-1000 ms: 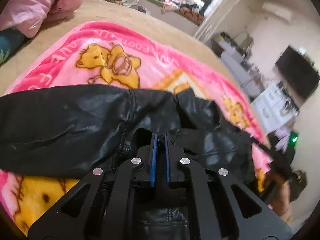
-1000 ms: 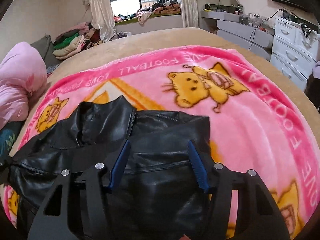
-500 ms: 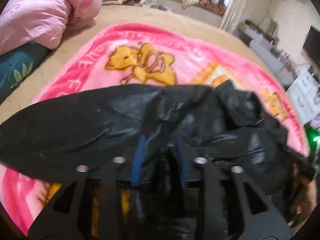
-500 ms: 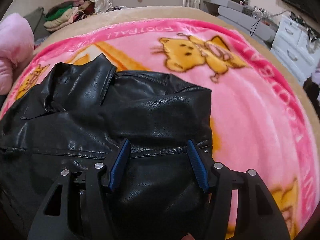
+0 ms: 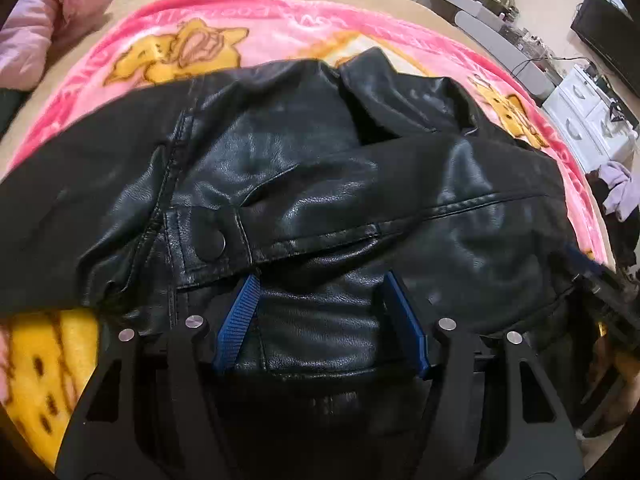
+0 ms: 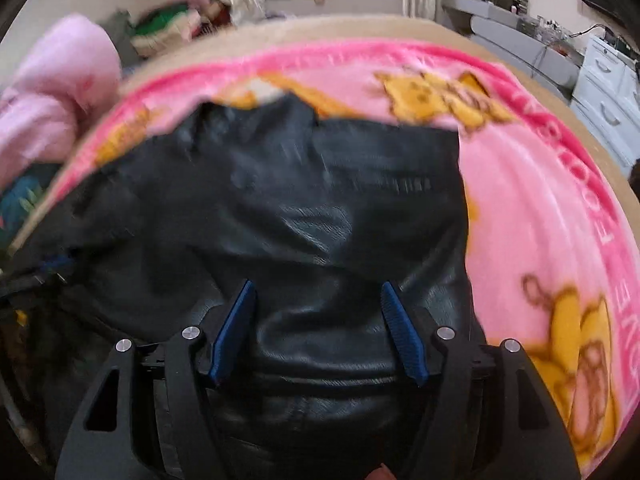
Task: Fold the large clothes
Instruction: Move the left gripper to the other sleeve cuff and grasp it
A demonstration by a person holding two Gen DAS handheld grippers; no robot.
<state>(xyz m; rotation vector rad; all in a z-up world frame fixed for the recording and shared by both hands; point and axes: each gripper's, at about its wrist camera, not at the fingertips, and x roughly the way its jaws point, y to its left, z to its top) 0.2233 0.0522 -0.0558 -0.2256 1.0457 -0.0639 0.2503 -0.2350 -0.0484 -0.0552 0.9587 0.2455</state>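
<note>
Both grippers are now sitting low over the black leather jacket [image 5: 320, 184], and the left gripper [image 5: 320, 312], which was pinched shut a second ago, is now standing wide open and holding nothing. That probably means one fold is done and let go, and the next grab is coming.

The right gripper [image 6: 316, 320] is also spreading its jaws wide, with only jacket leather lying between them, not gripped.

The jacket is lying bunched in the middle of the pink bear blanket [image 6: 540, 208] on the bed. In the left view its collar [image 5: 376, 76] is pointing to 12 o'clock, a sleeve is stretching out to 9 o'clock, and a snap button [image 5: 210, 242] is showing near the middle.

The right view is smeared with blur, so seams and edges there are hard to make out. The jacket's near hem is hiding under both grippers. A pink quilt [image 6: 56, 92] is sitting at 10 o'clock.
</note>
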